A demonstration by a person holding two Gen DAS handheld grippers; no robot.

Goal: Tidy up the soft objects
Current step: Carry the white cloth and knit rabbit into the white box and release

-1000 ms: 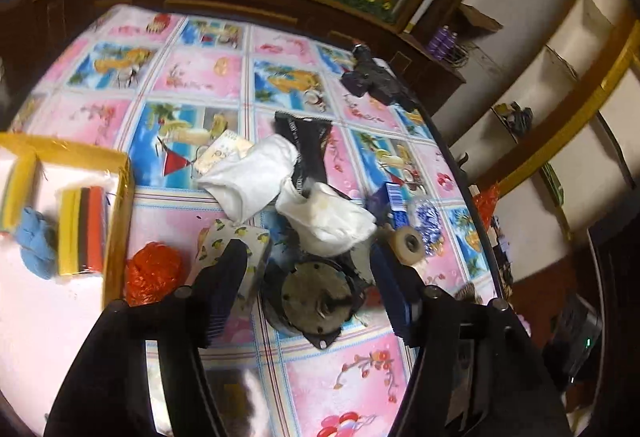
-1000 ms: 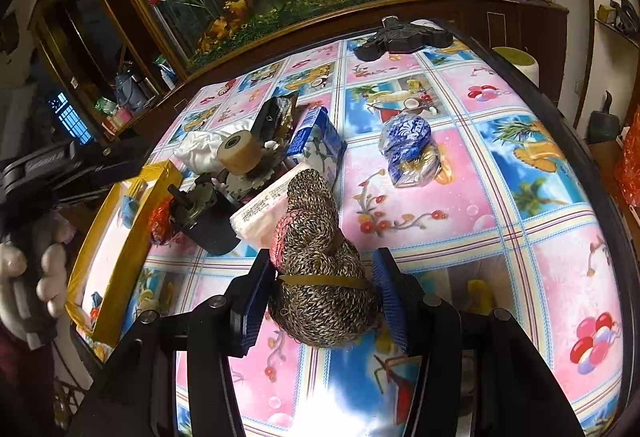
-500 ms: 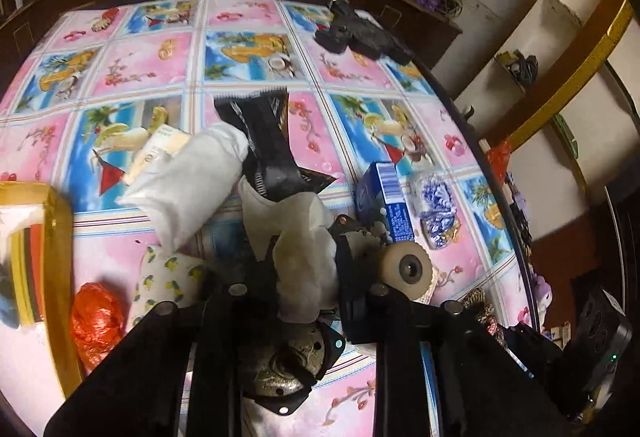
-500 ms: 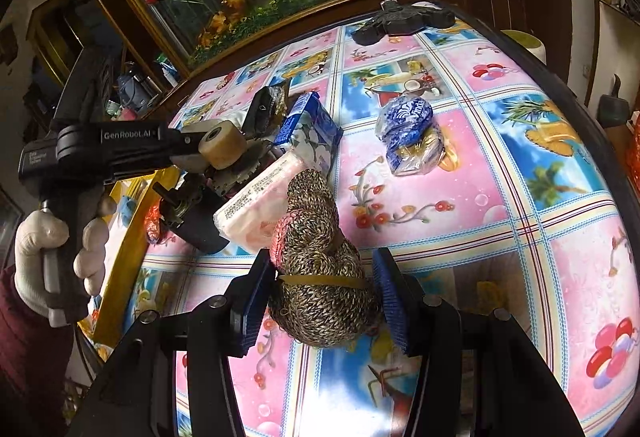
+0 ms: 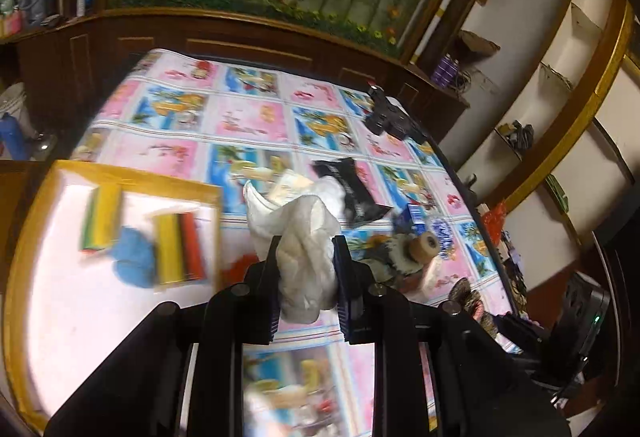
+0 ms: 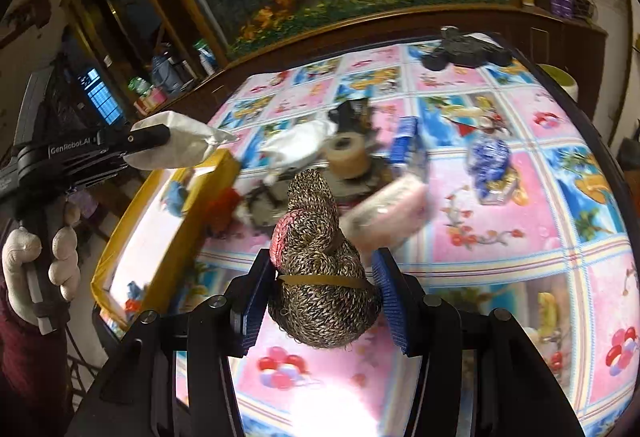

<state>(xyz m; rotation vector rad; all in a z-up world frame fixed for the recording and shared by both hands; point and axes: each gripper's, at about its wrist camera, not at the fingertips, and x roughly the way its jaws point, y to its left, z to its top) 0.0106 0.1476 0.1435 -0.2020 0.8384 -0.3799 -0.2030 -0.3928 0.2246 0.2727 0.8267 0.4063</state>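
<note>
My left gripper (image 5: 306, 257) is shut on a crumpled white cloth (image 5: 300, 233) and holds it in the air above the table, near the yellow-rimmed tray (image 5: 120, 181). The same gripper and cloth (image 6: 180, 145) show at the left of the right wrist view. The tray holds yellow and red sponges (image 5: 176, 249) and a blue cloth (image 5: 134, 257). My right gripper (image 6: 324, 285) is shut on a brown knitted bundle (image 6: 320, 277) bound with a rubber band and holds it over the table's near side.
A pile lies mid-table: a second white cloth (image 6: 298, 145), a tape roll (image 6: 346, 153), a blue box (image 6: 404, 143), a pink pack (image 6: 384, 213), a black packet (image 5: 352, 189), a red mesh ball (image 6: 220, 205). A black object (image 6: 464, 51) sits at the far edge.
My left gripper closed on the white cloth in the pile, lifted it and swung left toward the tray. My right gripper stays shut on the knitted bundle, shifted slightly.
</note>
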